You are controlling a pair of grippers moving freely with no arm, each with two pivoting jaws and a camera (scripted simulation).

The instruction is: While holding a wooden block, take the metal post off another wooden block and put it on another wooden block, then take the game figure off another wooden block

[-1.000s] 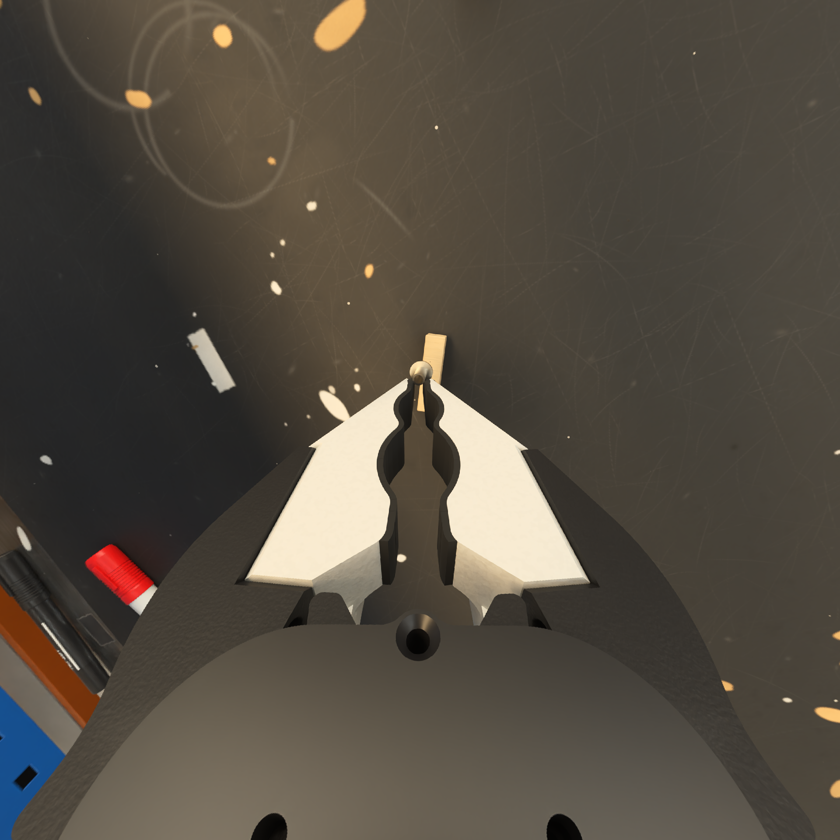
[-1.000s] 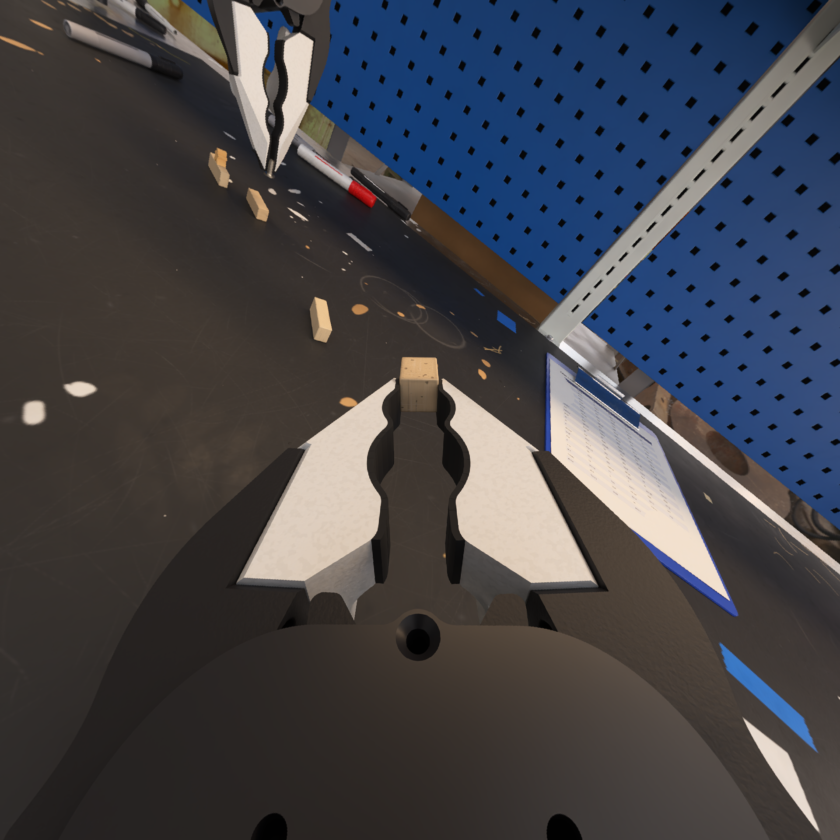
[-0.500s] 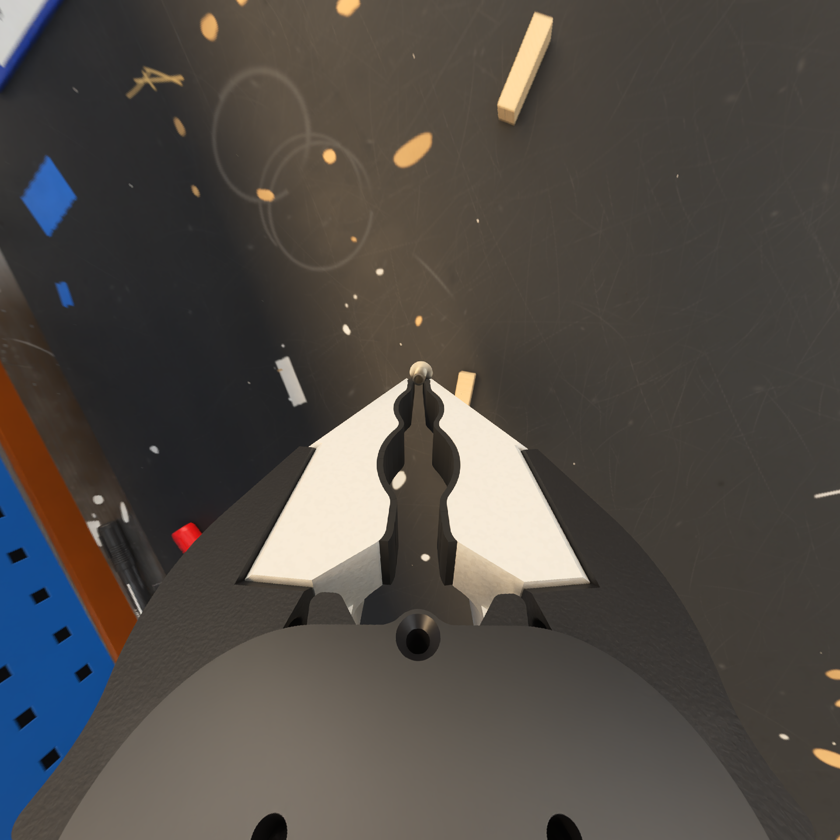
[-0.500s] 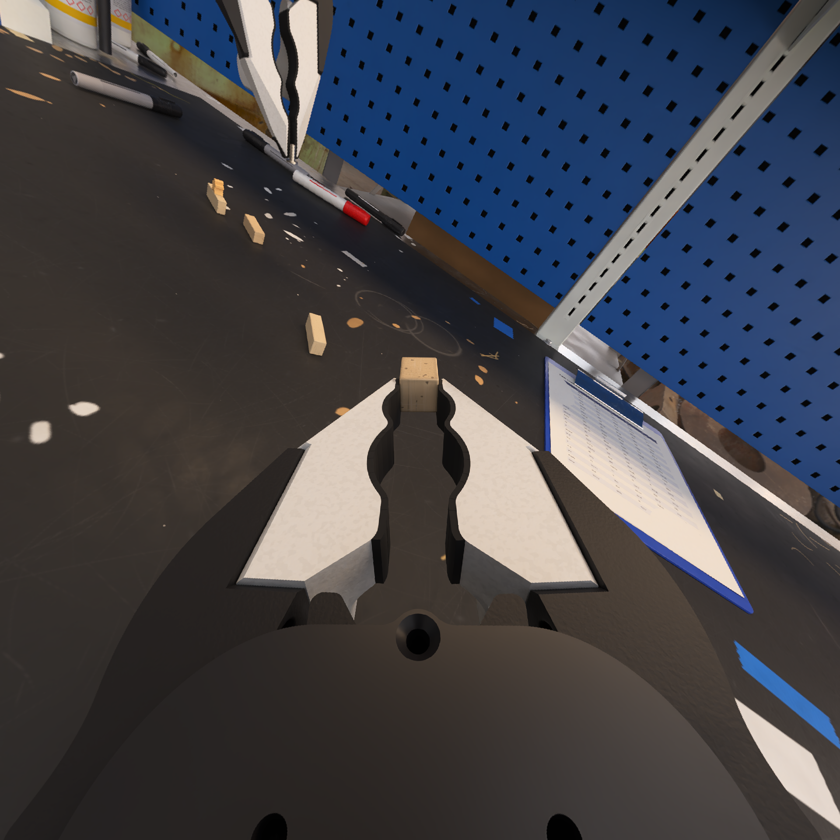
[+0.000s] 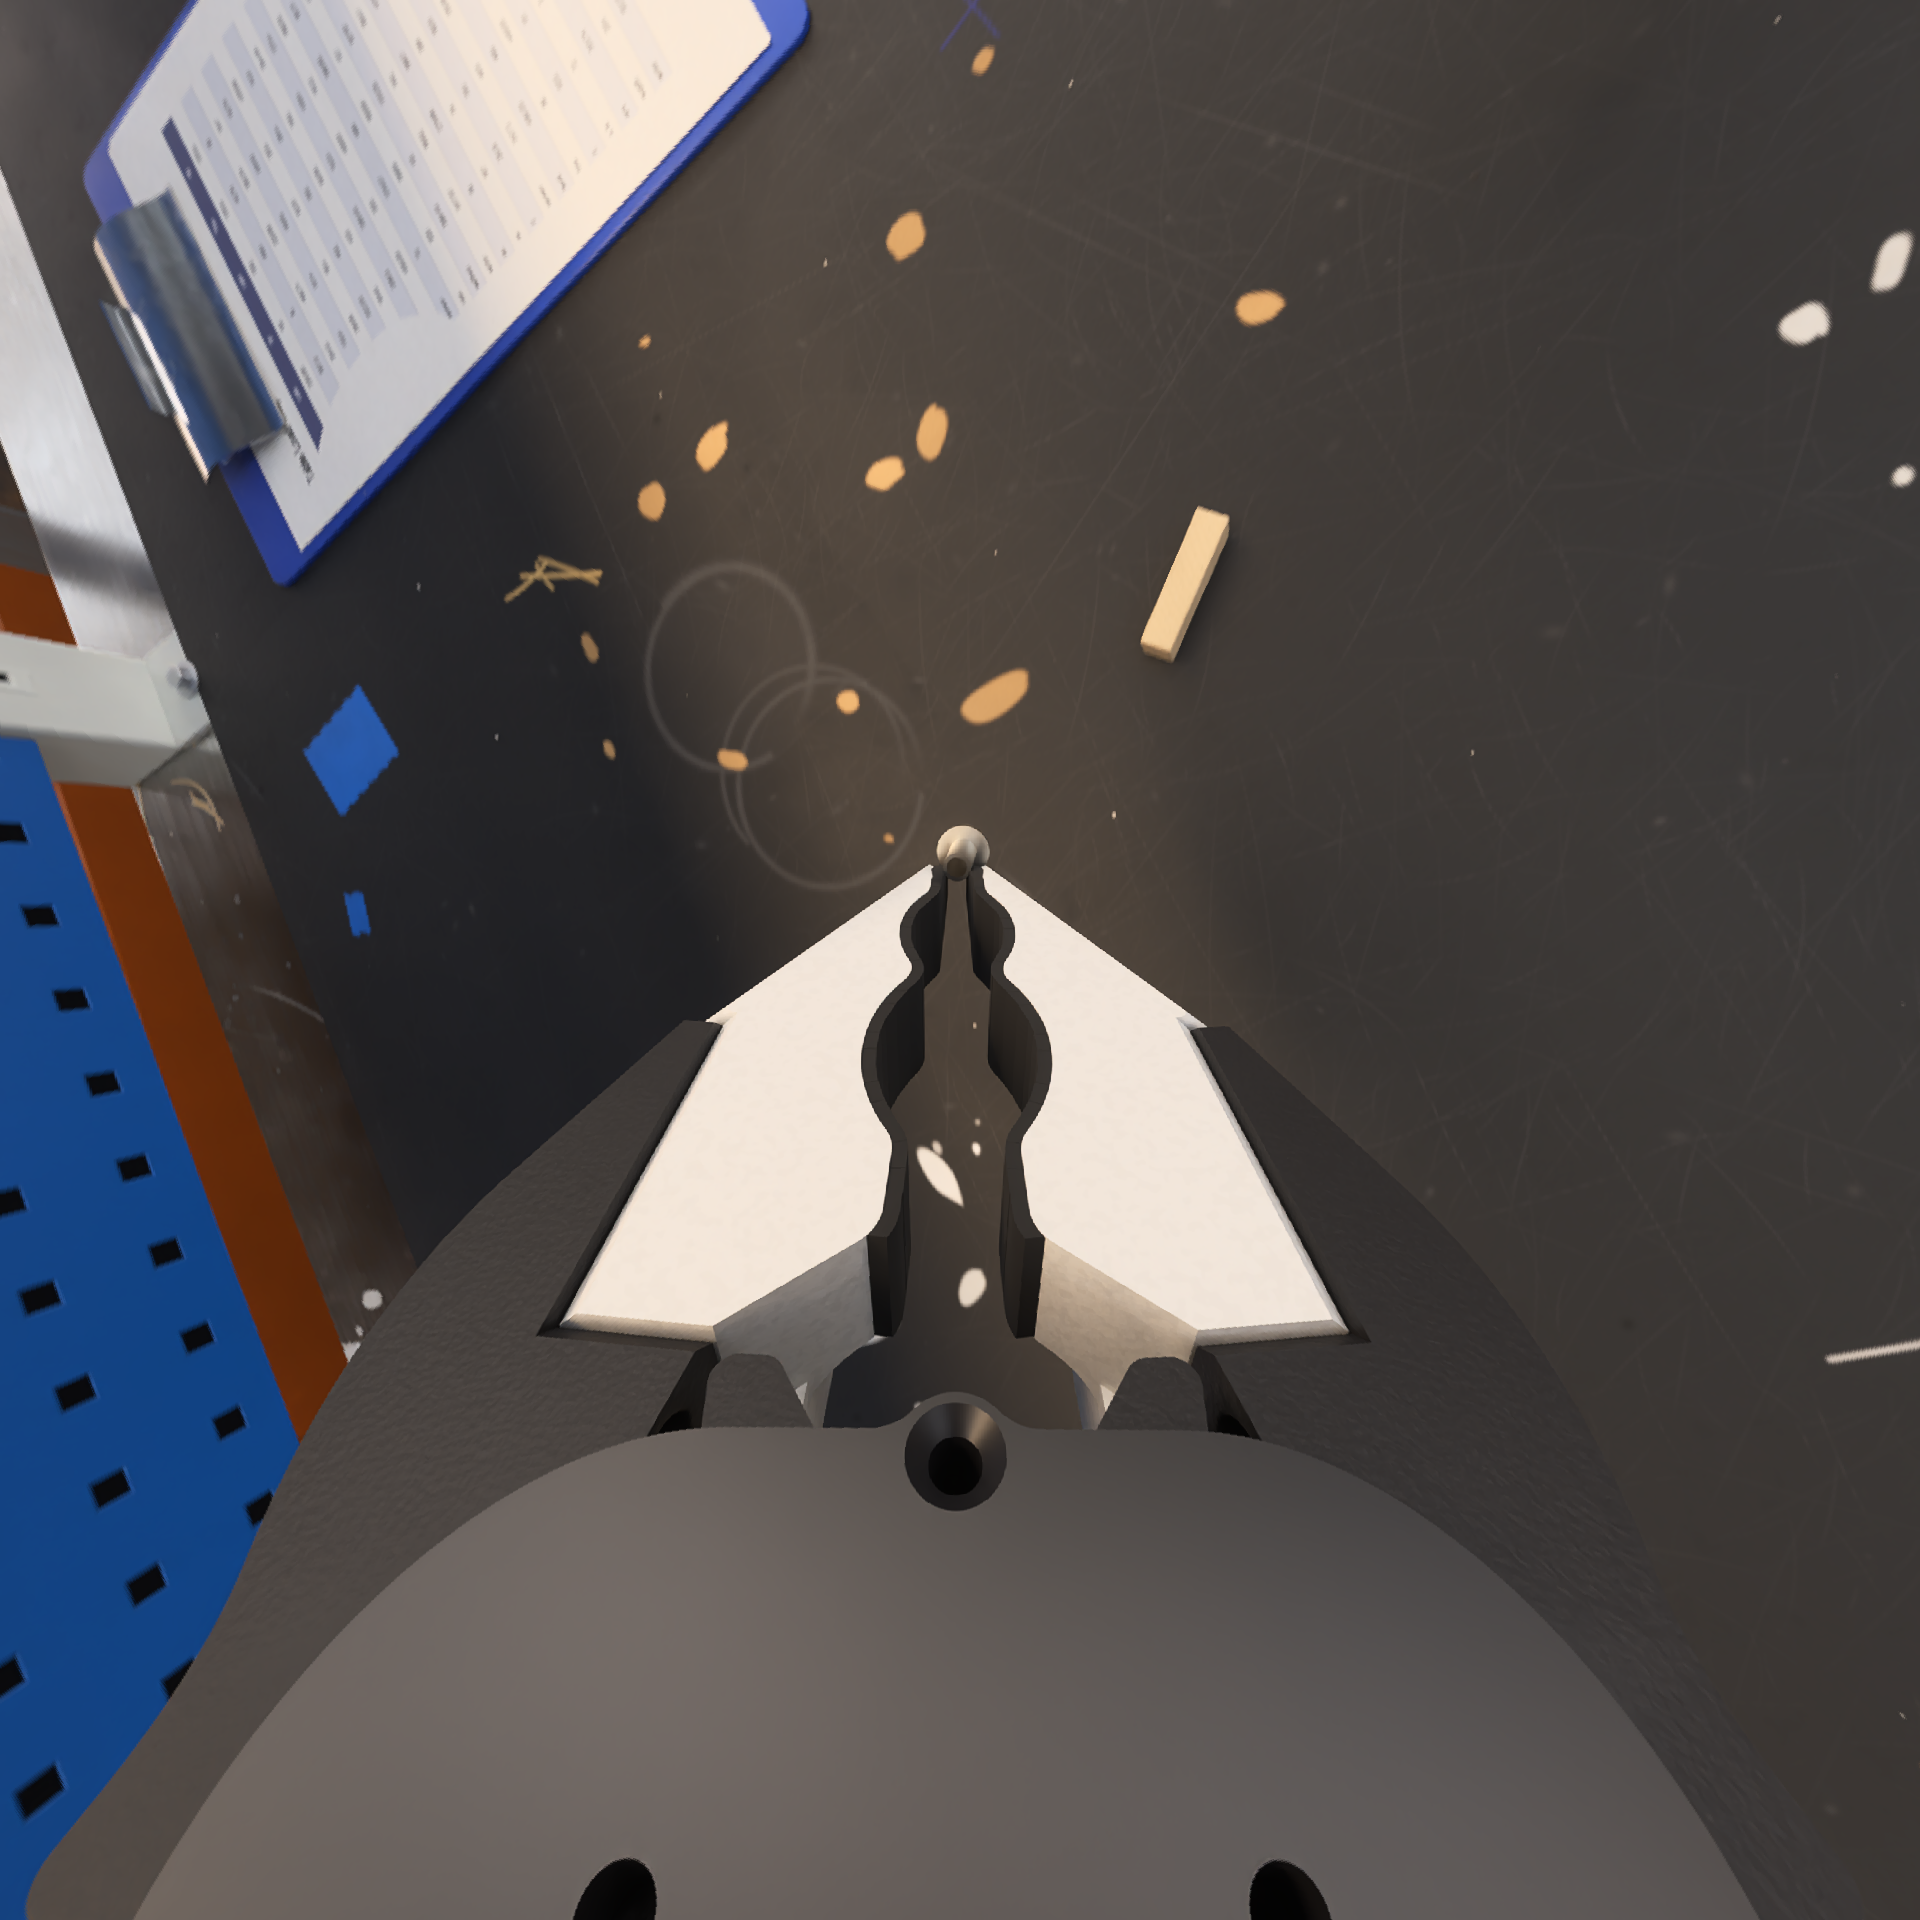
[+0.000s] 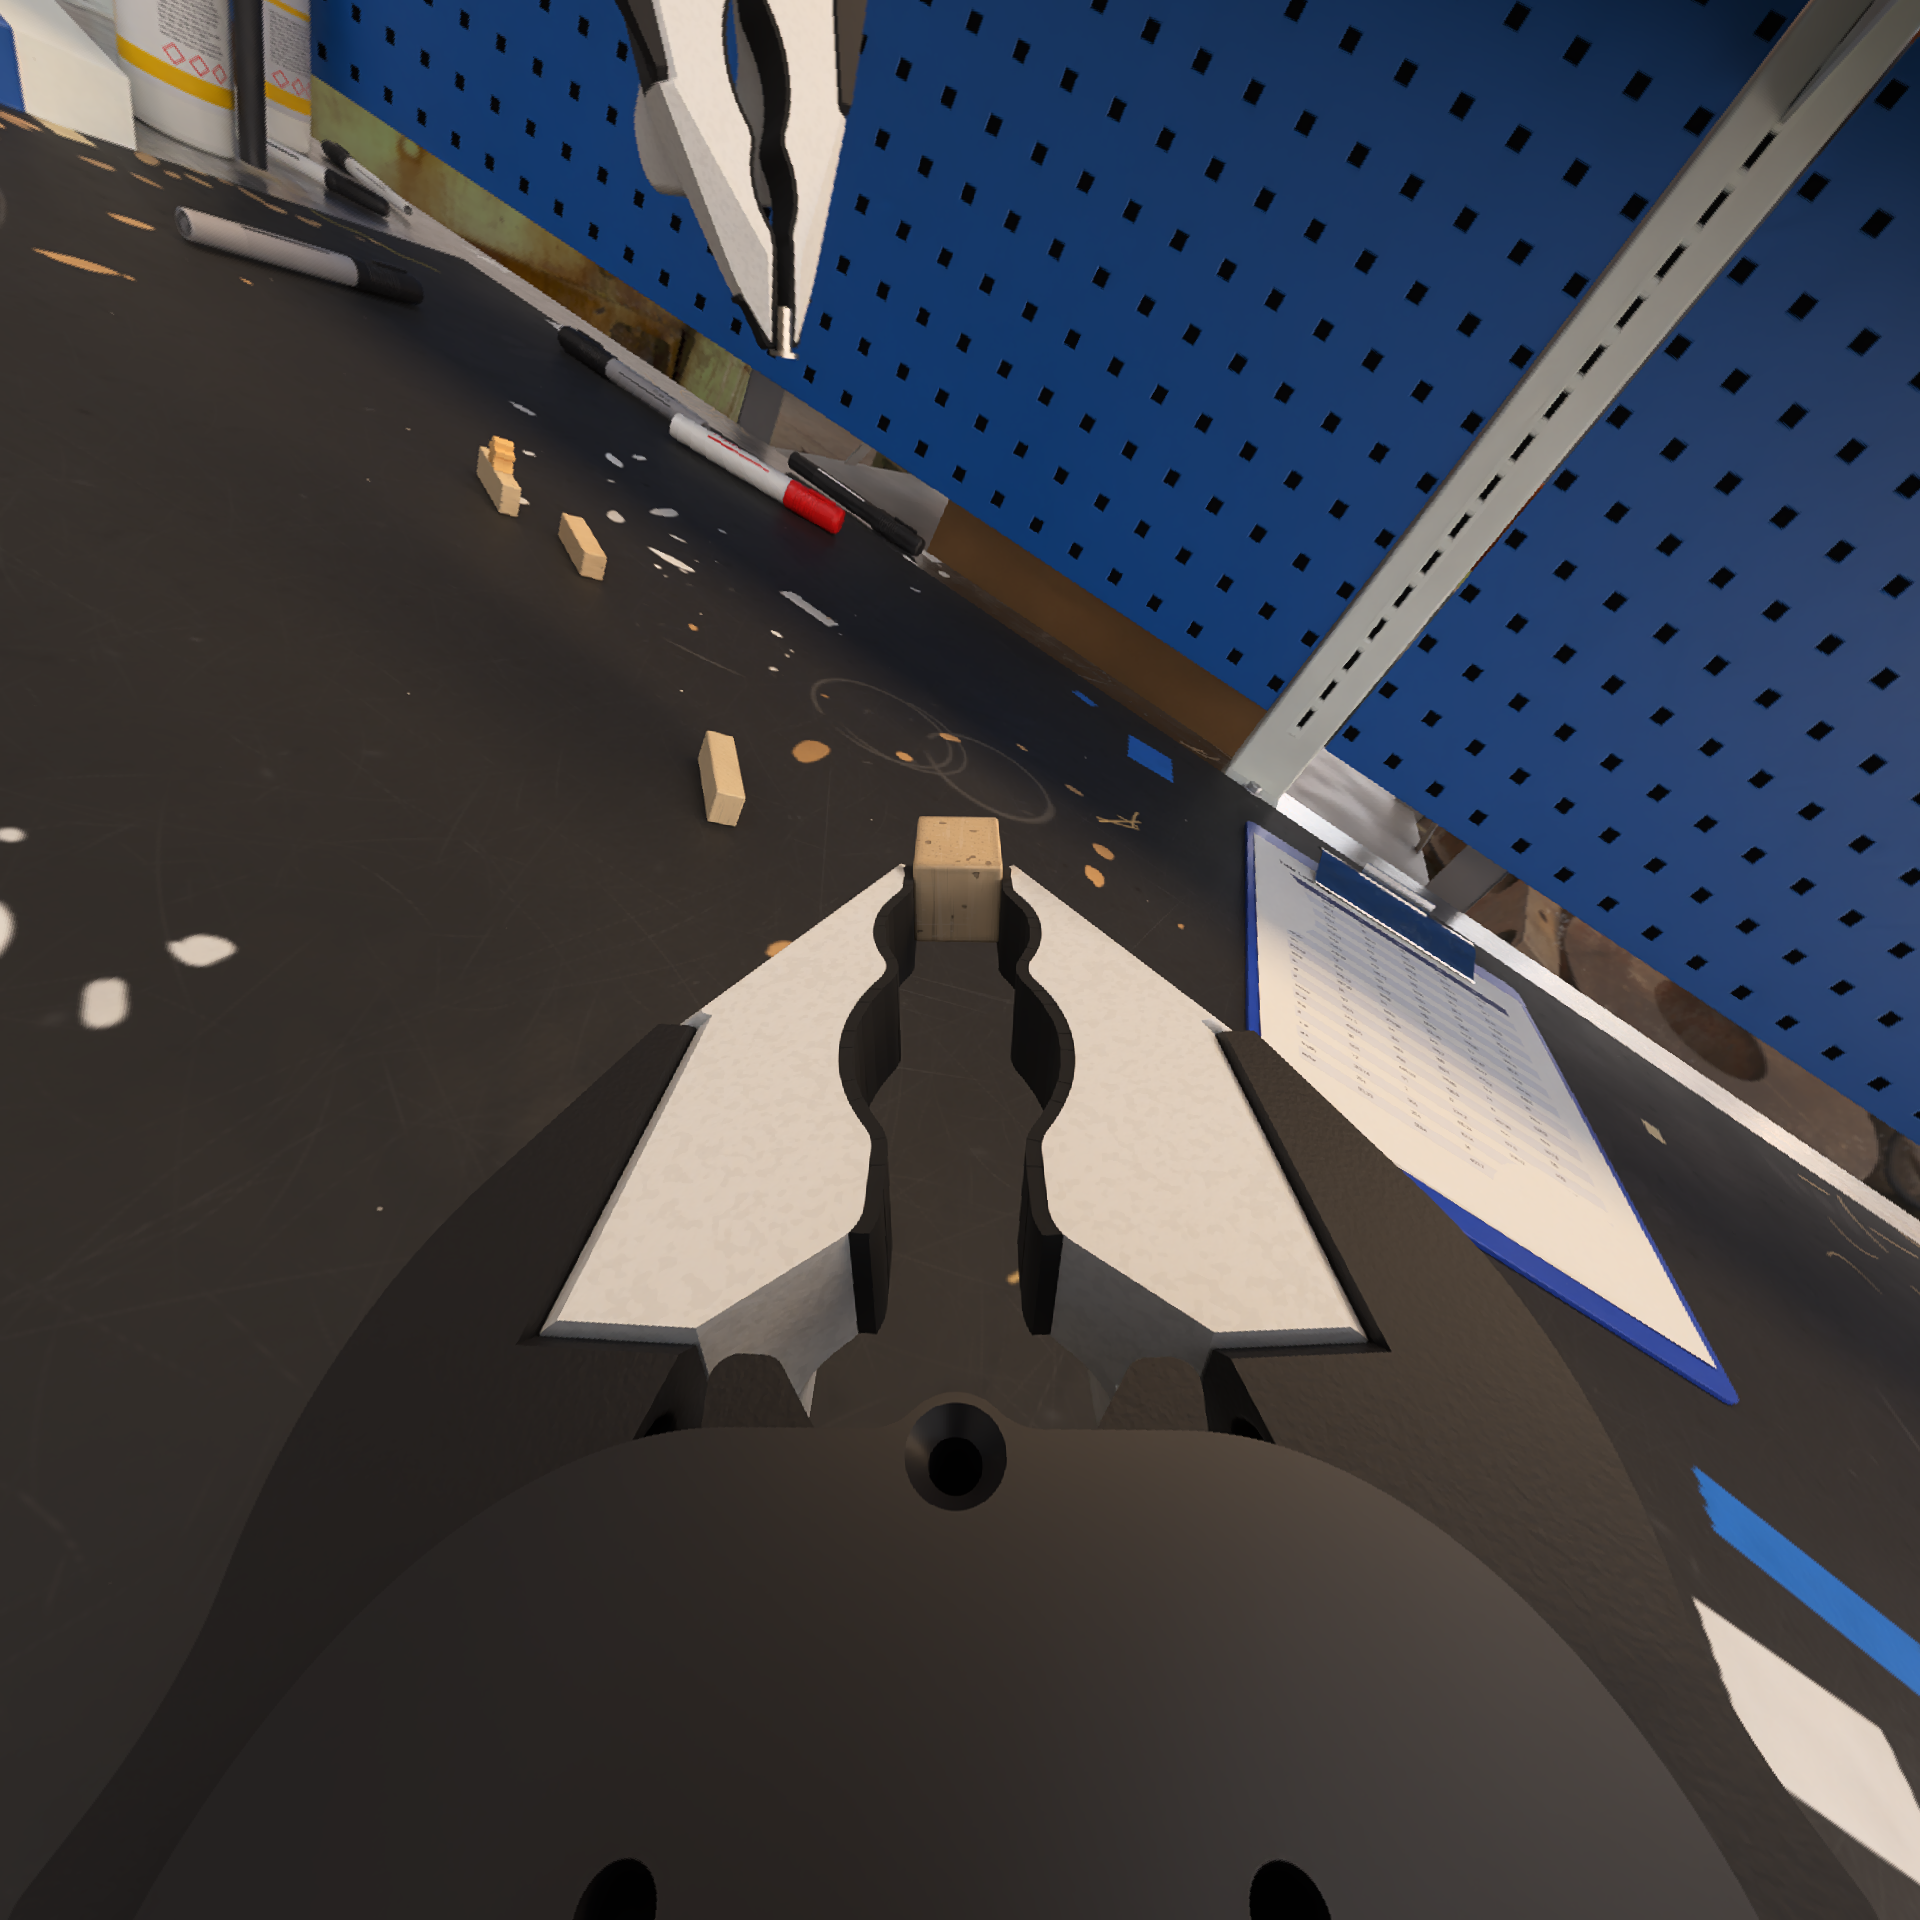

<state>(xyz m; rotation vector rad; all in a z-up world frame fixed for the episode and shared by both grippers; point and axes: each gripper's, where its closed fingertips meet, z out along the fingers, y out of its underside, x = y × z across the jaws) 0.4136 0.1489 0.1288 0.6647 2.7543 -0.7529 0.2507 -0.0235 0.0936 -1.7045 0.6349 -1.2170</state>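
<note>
The left gripper [image 5: 961,868] is pinching the metal post [image 5: 961,847]; the right gripper [image 6: 957,883] is clamping a wooden block [image 6: 957,878]. Keeping the post upright, it should be steering toward the block at one o'clock [image 5: 1185,583].

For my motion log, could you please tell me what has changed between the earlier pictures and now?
The left claw, shut on the metal post, has risen and travelled from the small block it hovered over towards the lone wooden block; the clipboard has entered its view. Nothing was grasped or released. The right claw stays shut on its wooden cube, almost still.
</note>
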